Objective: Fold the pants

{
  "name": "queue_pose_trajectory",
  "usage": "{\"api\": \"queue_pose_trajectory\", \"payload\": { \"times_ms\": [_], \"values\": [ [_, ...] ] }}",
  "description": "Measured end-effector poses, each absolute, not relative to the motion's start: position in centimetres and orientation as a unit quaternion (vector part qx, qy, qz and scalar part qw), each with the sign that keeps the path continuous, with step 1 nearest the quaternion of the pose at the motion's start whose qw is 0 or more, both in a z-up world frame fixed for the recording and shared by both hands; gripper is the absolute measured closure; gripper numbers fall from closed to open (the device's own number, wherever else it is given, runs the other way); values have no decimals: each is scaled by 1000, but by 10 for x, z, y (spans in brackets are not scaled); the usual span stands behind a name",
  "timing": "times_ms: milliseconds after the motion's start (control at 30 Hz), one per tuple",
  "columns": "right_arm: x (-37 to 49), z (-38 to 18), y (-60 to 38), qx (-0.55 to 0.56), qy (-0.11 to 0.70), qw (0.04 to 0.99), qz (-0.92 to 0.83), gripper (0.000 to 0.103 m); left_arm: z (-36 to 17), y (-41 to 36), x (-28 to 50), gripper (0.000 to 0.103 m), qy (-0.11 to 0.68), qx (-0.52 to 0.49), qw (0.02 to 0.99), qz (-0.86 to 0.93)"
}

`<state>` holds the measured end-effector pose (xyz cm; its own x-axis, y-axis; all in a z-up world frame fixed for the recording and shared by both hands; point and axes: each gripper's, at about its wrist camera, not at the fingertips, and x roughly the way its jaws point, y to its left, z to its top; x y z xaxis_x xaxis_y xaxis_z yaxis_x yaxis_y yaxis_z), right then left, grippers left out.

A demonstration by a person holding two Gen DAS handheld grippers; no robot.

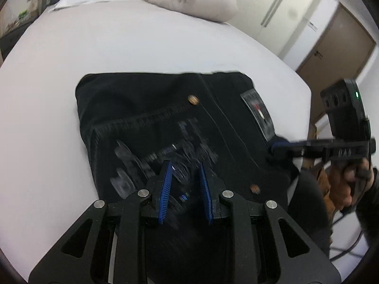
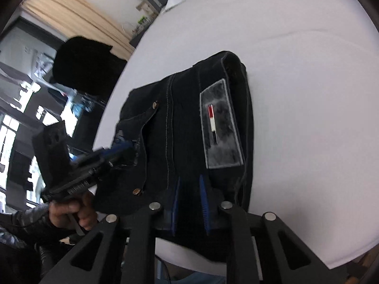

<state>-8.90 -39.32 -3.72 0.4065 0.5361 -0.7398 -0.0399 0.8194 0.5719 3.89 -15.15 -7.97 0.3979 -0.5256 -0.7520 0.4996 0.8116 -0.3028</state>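
**Folded black pants near the bed's edge, both tools low over the cloth**

The black pants (image 1: 165,123) lie on the white bed (image 1: 118,47), already doubled into a compact block near the edge closest to the person. A grey patch with a red, white and black stripe (image 2: 219,127) faces up along one side, and copper rivets (image 1: 193,99) mark a pocket corner. By the look of the thick rolled edge in the right wrist view, several layers are stacked, so the fold seems well along.

The left tool (image 1: 184,184) points down over the pocket area, its blue pads standing narrowly apart; blur hides whether any cloth sits between them, so I cannot tell if it grips or is released. Seen from the other side, its tips meet the pants at the pocket edge, likely to pin or tug that side flat.

The right tool (image 2: 189,201) reaches over the near end of the bundle just beside the patch, pads slightly apart with dark fabric around them; a grasp cannot be confirmed. In the left view its tip touches the corner below the patch, probably steadying that side

A rolled beige duvet (image 1: 189,0) rests well apart at the far end
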Motion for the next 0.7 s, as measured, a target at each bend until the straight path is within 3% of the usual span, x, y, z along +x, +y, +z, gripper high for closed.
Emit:
{"api": "queue_pose_trajectory", "payload": {
  "times_ms": [100,200,233,267,333,500,700],
  "values": [
    [-104,-34,-400,250,504,809,172,85,-72,-148,21,80,450,8,830,-329],
    [-120,-22,-416,254,496,814,164,77,-50,-128,9,80,429,12,842,-326],
    [-124,-16,-423,260,488,818,157,68,-44,-117,10,78,417,4,853,-315],
    [-126,-10,-430,265,478,825,146,52,-38,-105,13,74,409,-8,861,-301],
    [-124,-3,-442,277,461,833,130,34,-35,-84,25,24,406,-42,873,-268],
    [-91,-10,-453,288,474,820,142,32,-48,-54,54,22,436,-133,852,-259],
    [-41,-52,-439,309,530,775,148,32,-99,-70,79,22,540,-217,765,-276]
  ]
}}
